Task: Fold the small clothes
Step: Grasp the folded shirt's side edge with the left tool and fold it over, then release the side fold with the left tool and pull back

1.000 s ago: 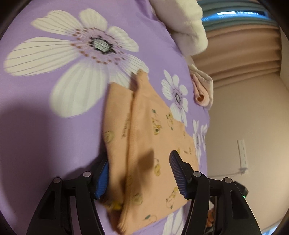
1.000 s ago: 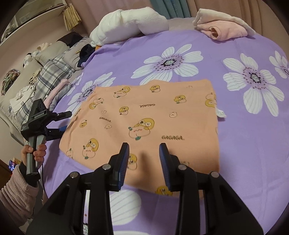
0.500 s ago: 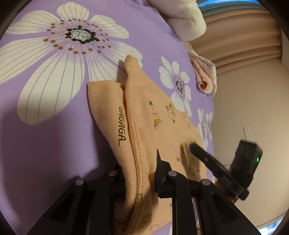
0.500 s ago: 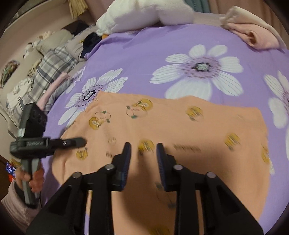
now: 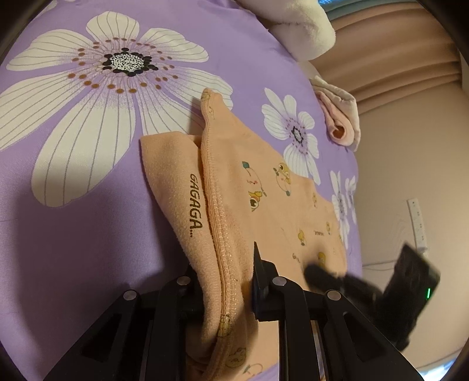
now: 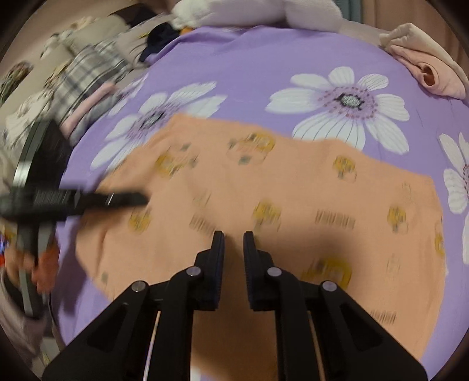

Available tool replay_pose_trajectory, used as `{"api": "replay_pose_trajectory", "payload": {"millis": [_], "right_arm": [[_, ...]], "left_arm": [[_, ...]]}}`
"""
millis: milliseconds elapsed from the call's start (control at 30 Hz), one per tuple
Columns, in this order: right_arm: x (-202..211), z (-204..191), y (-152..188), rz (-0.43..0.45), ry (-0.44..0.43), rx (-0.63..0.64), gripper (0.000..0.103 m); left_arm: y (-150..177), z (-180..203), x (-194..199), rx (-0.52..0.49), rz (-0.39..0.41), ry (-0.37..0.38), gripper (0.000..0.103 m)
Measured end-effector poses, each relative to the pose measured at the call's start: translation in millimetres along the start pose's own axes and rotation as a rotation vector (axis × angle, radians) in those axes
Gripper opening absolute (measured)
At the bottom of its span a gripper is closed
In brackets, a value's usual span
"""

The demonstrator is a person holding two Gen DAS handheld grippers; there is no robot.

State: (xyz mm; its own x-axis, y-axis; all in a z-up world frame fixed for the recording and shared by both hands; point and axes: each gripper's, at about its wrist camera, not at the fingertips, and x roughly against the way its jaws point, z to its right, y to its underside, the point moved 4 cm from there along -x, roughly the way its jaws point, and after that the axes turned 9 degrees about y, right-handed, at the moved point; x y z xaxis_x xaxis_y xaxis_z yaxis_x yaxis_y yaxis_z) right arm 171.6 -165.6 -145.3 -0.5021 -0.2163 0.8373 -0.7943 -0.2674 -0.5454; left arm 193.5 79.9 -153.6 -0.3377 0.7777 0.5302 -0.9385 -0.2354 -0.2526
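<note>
An orange garment (image 5: 272,205) printed with yellow ducks lies on a purple flowered bedsheet (image 5: 73,240). My left gripper (image 5: 224,278) is shut on its near hem edge and lifts it, so the edge stands up in a fold. In the right wrist view the garment (image 6: 293,187) spreads wide under my right gripper (image 6: 233,243), whose fingers are close together on the cloth's near edge; the view is blurred. The left gripper also shows in the right wrist view (image 6: 117,199), and the right gripper shows in the left wrist view (image 5: 319,274).
A rolled pink garment (image 5: 340,123) lies at the far bed edge, also in the right wrist view (image 6: 428,70). A white pillow (image 5: 296,26) sits at the back. Plaid bedding (image 6: 88,67) lies beyond the bed's left side. A wall (image 5: 410,164) stands right.
My left gripper went from open astride the hem to shut on it and has lifted it. My right gripper's fingers narrowed and it moved down onto the garment's near edge.
</note>
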Motion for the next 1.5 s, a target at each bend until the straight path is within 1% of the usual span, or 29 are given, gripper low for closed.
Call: {"api": "replay_pose_trajectory", "payload": {"millis": [100,167,200,300,400,500,600,800,967,1133,1267,1400,1467,1500], "right_arm": [[-1.3,-9.5,23.5,-0.029,0.011,0.046,0.013],[1.0,-10.9,32.9,-0.017,0.024,0.045,0.013],[3.5,-11.4,34.2,-0.015,0.017,0.038,0.013],[16.2,-15.6,46.9,-0.027,-0.062,0.02,0.013],[28.5,-10.1,58.2,-0.011,-0.099,-0.022,0.015],[39.6,5.2,61.8,0.026,-0.127,-0.099,0.015],[46.7,22.6,61.9,0.053,-0.123,-0.161,0.015],[62.8,55.8,63.6,0.109,-0.134,-0.264,0.015],[78.5,85.6,70.2,0.161,-0.145,-0.354,0.015],[91.5,119.6,80.4,0.198,-0.142,-0.446,0.015],[99.2,145.7,90.6,0.221,-0.135,-0.512,0.015],[103.8,164.6,101.7,0.231,-0.124,-0.557,0.015],[105.7,171.6,106.8,0.233,-0.121,-0.574,0.015],[105.6,173.9,108.3,0.232,-0.122,-0.581,0.015]], "left_arm": [[0.0,-0.1,-0.8,0.003,-0.001,-0.009,0.018],[0.0,0.1,-0.5,0.011,0.004,-0.013,0.018],[-0.3,1.7,-1.1,0.014,0.007,-0.017,0.018],[-0.4,7.2,2.3,0.018,0.024,-0.015,0.017],[-1.3,17.0,6.1,0.007,0.038,-0.012,0.016],[-2.2,27.1,8.3,-0.012,0.048,-0.039,0.015],[-3.1,41.3,9.8,-0.036,0.057,-0.06,0.015],[-5.7,81.6,8.7,-0.112,0.058,-0.109,0.015],[-4.1,119.4,-5.8,-0.187,0.047,-0.164,0.015],[11.3,161.1,-39.1,-0.28,-0.007,-0.184,0.015],[26.7,185.2,-83.4,-0.343,-0.078,-0.206,0.015],[44.0,189.1,-130.9,-0.368,-0.168,-0.24,0.015],[52.1,184.4,-152.5,-0.35,-0.232,-0.253,0.015],[55.0,182.8,-157.5,-0.338,-0.245,-0.255,0.018]]}}
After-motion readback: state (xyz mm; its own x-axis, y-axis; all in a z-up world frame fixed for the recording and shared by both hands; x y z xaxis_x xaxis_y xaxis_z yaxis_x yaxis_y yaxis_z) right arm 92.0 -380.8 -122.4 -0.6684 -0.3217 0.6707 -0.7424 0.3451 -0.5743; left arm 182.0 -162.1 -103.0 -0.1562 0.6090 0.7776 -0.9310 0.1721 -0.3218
